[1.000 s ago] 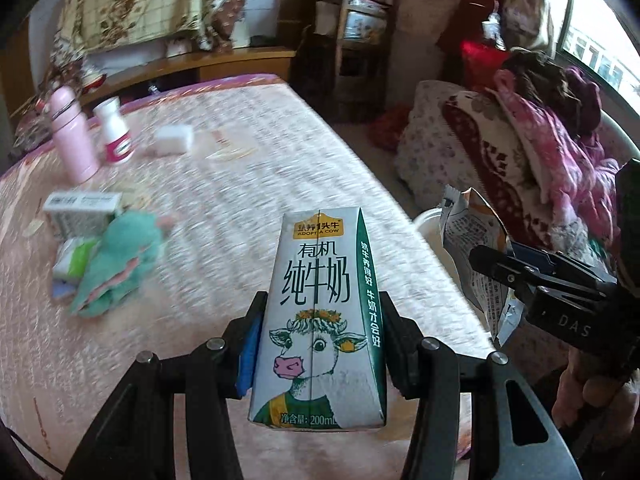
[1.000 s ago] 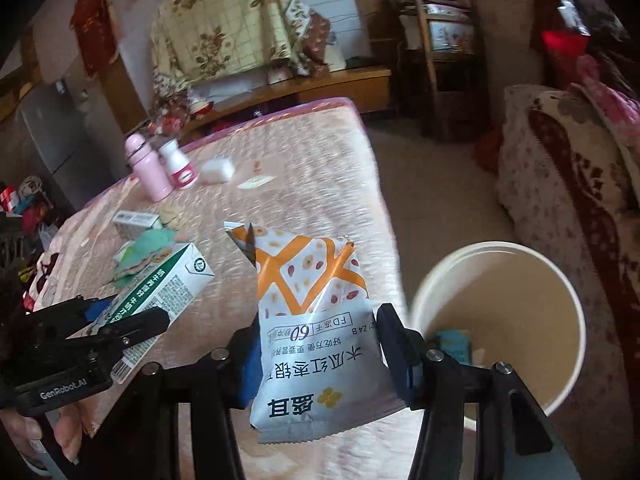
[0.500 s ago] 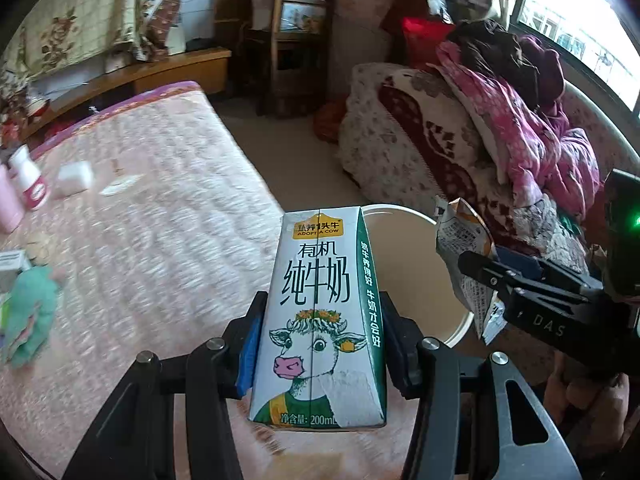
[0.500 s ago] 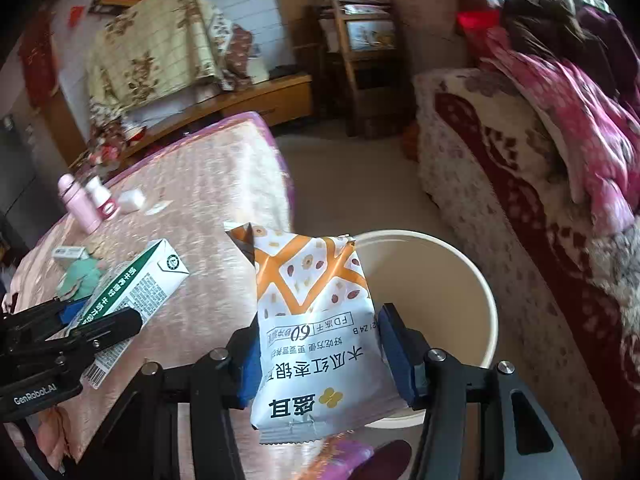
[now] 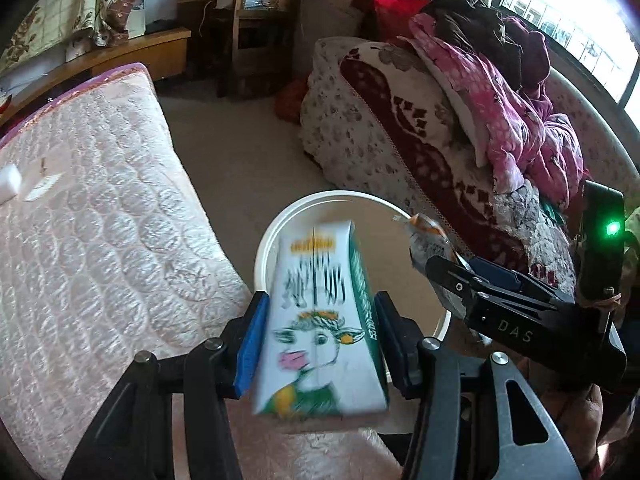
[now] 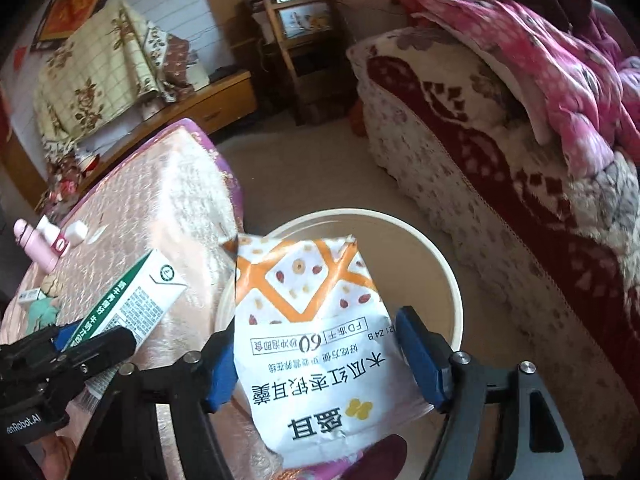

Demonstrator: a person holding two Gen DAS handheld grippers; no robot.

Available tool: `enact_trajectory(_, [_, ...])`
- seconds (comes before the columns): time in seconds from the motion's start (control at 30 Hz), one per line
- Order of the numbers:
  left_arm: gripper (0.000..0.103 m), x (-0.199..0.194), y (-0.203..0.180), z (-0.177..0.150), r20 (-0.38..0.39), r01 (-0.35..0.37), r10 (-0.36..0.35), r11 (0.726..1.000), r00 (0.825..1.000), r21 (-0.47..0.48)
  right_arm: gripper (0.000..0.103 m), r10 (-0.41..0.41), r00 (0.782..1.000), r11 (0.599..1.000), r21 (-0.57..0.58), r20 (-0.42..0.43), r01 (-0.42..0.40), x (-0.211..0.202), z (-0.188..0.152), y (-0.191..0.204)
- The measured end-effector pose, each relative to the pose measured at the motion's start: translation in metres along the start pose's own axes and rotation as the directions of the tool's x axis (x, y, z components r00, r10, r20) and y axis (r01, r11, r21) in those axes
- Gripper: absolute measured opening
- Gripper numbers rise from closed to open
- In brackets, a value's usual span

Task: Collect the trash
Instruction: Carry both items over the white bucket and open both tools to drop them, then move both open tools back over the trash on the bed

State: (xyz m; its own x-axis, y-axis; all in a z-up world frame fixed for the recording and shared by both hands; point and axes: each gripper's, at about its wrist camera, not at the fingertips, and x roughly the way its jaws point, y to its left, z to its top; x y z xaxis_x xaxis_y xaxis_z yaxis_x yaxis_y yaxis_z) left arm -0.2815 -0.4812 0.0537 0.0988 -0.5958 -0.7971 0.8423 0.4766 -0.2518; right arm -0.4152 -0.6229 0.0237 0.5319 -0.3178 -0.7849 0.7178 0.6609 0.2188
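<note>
**Labels.** The carton (image 5: 316,360) shows a cartoon cow. Its front print is too blurred to read in the left wrist view. In the right wrist view its side shows green characters, a round green mark and a barcode. The packet (image 6: 312,380) is white with orange bands. It is seen upside down and reads "盛耳", "木瓜红枣银耳羹", "FD冻干" and "60". The right gripper body is marked "DAS". The left gripper body reads "enRobot.AI", with the first letter cut off.

**Jaws.**
- Left gripper (image 5: 320,304): the jaws are about half closed, with both pads against the carton's sides. The carton leans forward over the bin (image 5: 272,240).
- Right gripper (image 6: 316,328): the jaws have just been opening and now stand wide. The packet lies loose between them. One pad sits at the packet's edge and the other is clear of it. The packet hangs above the bin mouth.

**Room.** The white bin stands on a beige floor (image 5: 240,152), between a pink quilted bed (image 5: 100,240) and a sofa (image 6: 480,160) with a maroon-patterned cover and pink clothing. A pink bottle (image 6: 34,246) and a white bottle (image 6: 52,234) stand on the bed. A wooden shelf (image 6: 296,28) is at the far wall.
</note>
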Motion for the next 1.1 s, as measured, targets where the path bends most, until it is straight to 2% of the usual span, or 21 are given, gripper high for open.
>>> enact_trajectory(0.07, [0.063,0.003,0.003,-0.001,-0.007,0.011,-0.011,1.000,1.000,-0.014,0.077,-0.002,1.000,1.000,0.012,-0.002,0.002,0.002,0.000,-0.003])
enact_trajectory(0.1, [0.064,0.004,0.005,-0.001,-0.006,0.014,-0.014,1.000,1.000,-0.020,0.077,-0.004,1.000,1.000,0.011,-0.002,0.004,0.002,0.000,-0.004])
enact_trajectory(0.33, [0.064,-0.006,0.018,-0.006,0.004,-0.028,0.028,0.999,1.000,-0.021,0.077,0.008,1.000,1.000,0.029,-0.003,-0.008,0.005,-0.001,-0.006])
enact_trajectory(0.57, [0.064,-0.027,0.028,-0.011,0.047,-0.109,0.110,0.994,0.993,-0.013,0.077,0.016,1.000,1.000,-0.018,0.009,-0.016,0.000,-0.003,0.010])
enact_trajectory(0.83, [0.064,-0.055,0.050,-0.021,0.088,-0.171,0.173,0.985,0.981,-0.031,0.077,0.033,0.999,0.995,-0.096,0.029,-0.030,-0.013,-0.007,0.046])
enact_trajectory(1.1, [0.064,-0.089,0.092,-0.035,0.117,-0.224,0.234,0.970,0.965,-0.097,0.077,0.101,0.994,0.981,-0.172,0.028,-0.095,-0.024,-0.014,0.102])
